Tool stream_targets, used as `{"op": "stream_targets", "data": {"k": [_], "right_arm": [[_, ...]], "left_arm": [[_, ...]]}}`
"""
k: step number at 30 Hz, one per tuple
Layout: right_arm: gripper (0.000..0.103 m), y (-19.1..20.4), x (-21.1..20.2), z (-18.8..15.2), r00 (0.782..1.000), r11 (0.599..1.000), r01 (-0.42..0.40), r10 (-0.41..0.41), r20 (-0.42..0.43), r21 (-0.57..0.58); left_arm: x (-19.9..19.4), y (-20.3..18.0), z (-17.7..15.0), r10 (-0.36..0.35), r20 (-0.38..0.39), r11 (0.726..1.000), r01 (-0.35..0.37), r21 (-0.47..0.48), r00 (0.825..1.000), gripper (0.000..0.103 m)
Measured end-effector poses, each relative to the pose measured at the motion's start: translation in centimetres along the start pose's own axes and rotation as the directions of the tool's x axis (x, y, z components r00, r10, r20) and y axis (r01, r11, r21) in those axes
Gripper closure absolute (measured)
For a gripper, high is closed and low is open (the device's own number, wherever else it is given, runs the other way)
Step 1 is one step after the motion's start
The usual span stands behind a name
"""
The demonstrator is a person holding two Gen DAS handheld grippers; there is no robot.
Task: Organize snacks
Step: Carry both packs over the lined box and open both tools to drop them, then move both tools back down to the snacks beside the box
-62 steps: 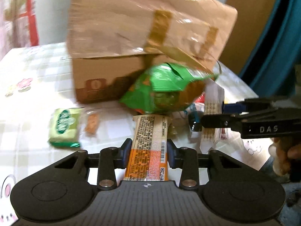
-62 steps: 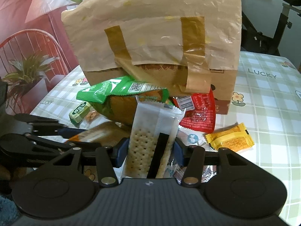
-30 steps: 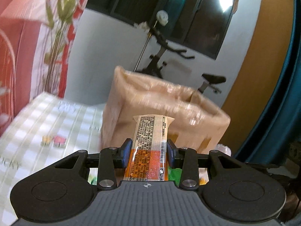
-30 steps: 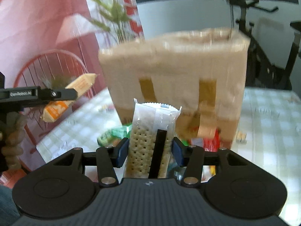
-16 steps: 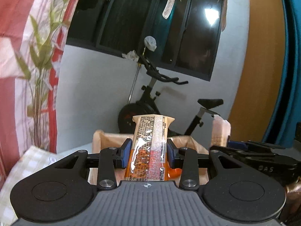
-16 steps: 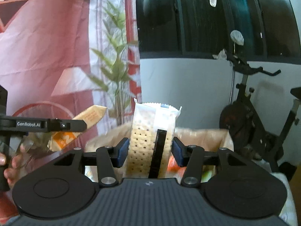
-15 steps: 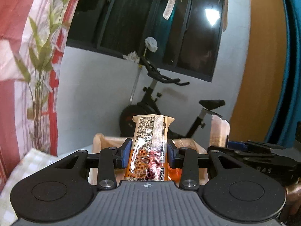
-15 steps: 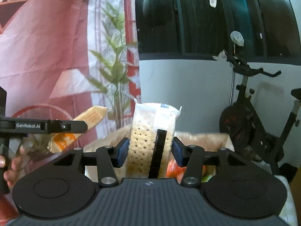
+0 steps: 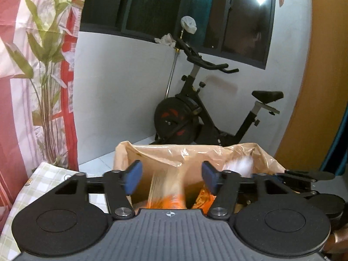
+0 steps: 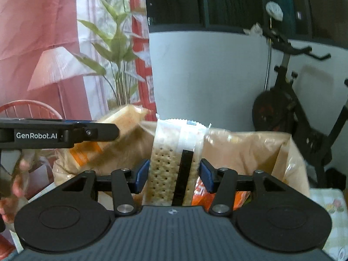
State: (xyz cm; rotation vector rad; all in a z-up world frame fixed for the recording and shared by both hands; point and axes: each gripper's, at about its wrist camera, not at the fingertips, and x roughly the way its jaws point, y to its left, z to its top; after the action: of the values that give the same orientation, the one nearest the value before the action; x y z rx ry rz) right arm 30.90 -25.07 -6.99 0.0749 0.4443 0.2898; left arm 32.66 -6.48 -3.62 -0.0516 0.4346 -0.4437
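Cardboard forms the receptacle: a brown carton lined with a crinkled translucent tan plastic bag [image 9: 256,152], seen with its mouth open at 12 o'clock of both grippers. Orange-printed packets already lie inside.

Left gripper [image 9: 171,178]: the jaws have just been opening and now stand released, blue pads well apart. An orange-and-tan wrapped snack bar [image 9: 167,189] appears as a motion-blurred streak between the pads, touching neither, above the carton mouth. Judgement: this item is dropping into the bag, so its placement is effectively complete.

Right gripper [image 10: 174,174]: the jaws have just eased apart slightly. A clear-wrapped cracker pack with a black stripe [image 10: 174,163] stands upright between the blue pads; a thin gap seems to show at each pad, yet the pack is sharp and upright, so whether the pads still press on it cannot be told. The pack is over the near edge of the carton.

Task progress, as a judgement:
1. Several snacks are stowed.
2. One bar is in release.
3. The cracker pack is not yet deposited.
4. Remaining loose snacks on the checked tablecloth [image 9: 43,178] cannot be assessed; that area is hidden at 6 o'clock behind the gripper bodies.
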Motion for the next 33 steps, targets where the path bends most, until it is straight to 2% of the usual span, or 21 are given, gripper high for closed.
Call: {"op": "stream_targets", "data": {"k": [3,8,15,18,24,28,33], "right_arm": [[0.035,-0.2,-0.2,0.2,1.000,1.000,-0.015,0.015,-0.001,0.010],[0.035,0.0,-2.3,1.0,0.999,1.000,-0.007,0.006,0.035,0.009],[0.035,-0.7,-6.8,2.0,0.994,1.000,-0.001,-0.002,0.111,0.026],[0.033,-1.1,-8.8,1.2,0.990,1.000,0.017,-0.019,0.138,0.021],[0.033,-1.7,-11.3,-2.7,0.980,0.995,0.099,-0.098,0.175,-0.001],[0.033,-2.6,-11.8,-6.2,0.970,0.987,0.154,-0.159,0.181,0.043],[0.033,-4.1,-11.7,-10.0,0.970,0.972,0.198,-0.213,0.118,0.127]], "left_arm": [[-0.6,0.6,0.4,0.000,-0.015,1.000,-0.001,-0.021,1.000,0.036],[-2.9,1.8,1.6,-0.018,-0.026,0.999,0.016,-0.049,0.999,0.036],[-8.1,5.0,2.8,-0.021,0.026,0.994,0.024,-0.109,0.999,0.031],[-9.6,5.7,1.6,0.012,0.032,0.996,-0.009,-0.085,0.999,0.031],[-10.8,6.9,-2.4,0.070,0.026,0.995,-0.068,-0.075,0.997,0.031],[-9.9,7.1,-5.4,0.098,-0.029,0.993,-0.100,-0.066,0.995,0.032],[-7.8,7.7,-9.1,0.090,-0.113,0.992,-0.099,-0.083,0.990,0.032]]}}
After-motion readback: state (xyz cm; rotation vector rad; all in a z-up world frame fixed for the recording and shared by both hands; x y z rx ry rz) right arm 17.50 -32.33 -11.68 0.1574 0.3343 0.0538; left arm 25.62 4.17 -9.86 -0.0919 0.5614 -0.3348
